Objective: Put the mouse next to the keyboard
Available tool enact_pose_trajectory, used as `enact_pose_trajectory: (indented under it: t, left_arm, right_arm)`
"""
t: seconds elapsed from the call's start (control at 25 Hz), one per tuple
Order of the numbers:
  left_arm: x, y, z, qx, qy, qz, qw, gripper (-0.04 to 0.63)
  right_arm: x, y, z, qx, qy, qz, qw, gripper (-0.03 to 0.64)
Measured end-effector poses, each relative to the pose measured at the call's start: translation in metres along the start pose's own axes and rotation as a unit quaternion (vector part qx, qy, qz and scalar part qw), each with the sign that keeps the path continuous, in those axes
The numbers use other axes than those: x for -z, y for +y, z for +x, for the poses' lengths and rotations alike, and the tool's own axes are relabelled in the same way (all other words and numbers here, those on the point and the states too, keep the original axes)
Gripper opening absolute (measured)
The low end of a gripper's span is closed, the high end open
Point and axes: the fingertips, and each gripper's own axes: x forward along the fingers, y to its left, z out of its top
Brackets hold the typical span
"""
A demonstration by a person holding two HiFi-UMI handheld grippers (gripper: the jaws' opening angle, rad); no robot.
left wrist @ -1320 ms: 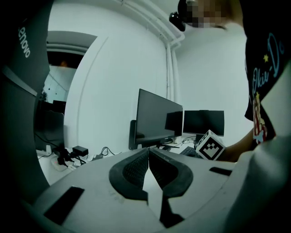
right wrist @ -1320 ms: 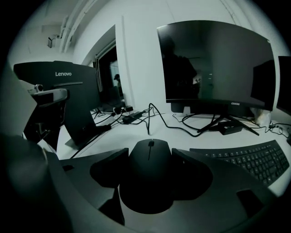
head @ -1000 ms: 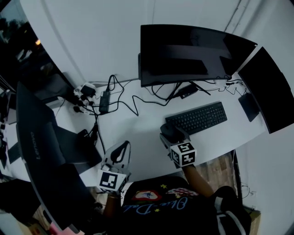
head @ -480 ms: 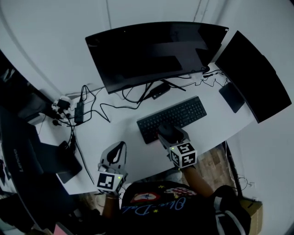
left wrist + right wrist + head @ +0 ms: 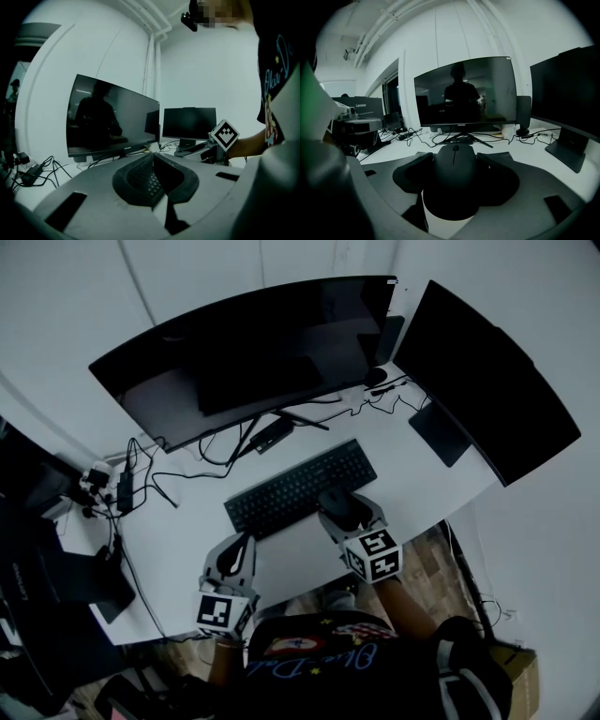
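**Right hand-held gripper** (image 5: 345, 507): closed on the black computer mouse (image 5: 453, 180). One jaw presses each flank of the mouse, whose scroll wheel faces away from the camera. The marker cube sits behind the jaws, towards the person.

**Mouse position:** over the front edge of the white table (image 5: 187, 521), just in front of the right half of the flat black keyboard (image 5: 300, 488). It is close beside the keyboard, and no view settles whether they touch. Contact between mouse and table cannot be confirmed either — the gripper body covers the underside.

**Left hand-held gripper** (image 5: 236, 549): jaws pressed together, nothing between them. It sits at the front edge of the table, off the left front corner of the keyboard. In its own view the keyboard keys show just past the closed tips.

**Keyboard:** lies at a slant near the middle of the table, its right end nearer the rear edge.

**Other items:**
- The wide curved black monitor (image 5: 244, 352) stands on a splayed foot along the rear edge, screen dark.
- The second flat black monitor (image 5: 487, 381) occupies the right rear corner, also dark.
- A cluster of plugs and adapters (image 5: 97, 479) lies at the left edge — black leads trail from it towards the curved monitor's foot.
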Motion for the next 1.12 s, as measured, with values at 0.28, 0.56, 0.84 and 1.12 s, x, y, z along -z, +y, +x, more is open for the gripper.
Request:
enact_pose_trajectory:
  t: [0.28,0.56,0.84,1.12]
  left_arm:
    - [-0.01,-0.064,0.055,0.027,-0.004,0.016,0.9995,0.003]
    - [-0.01,-0.111,0.088,0.032,-0.001,0.028,0.9991,0.003]
    - [-0.014,-0.148,0.109,0.057,0.005,0.029,0.998,0.003]
    - [-0.015,-0.151,0.137,0.06,0.011,0.034,0.9975,0.003]
  right_arm:
    - [-0.001,-0.067,-0.037,0.01,-0.015,-0.005,1.0,0.27]
    - [0.002,-0.116,-0.072,0.018,-0.022,-0.012,1.0,0.27]
    - [-0.004,-0.148,-0.091,0.03,-0.033,-0.026,0.999,0.27]
    - [-0.01,-0.174,-0.089,0.043,-0.032,-0.034,0.998,0.27]
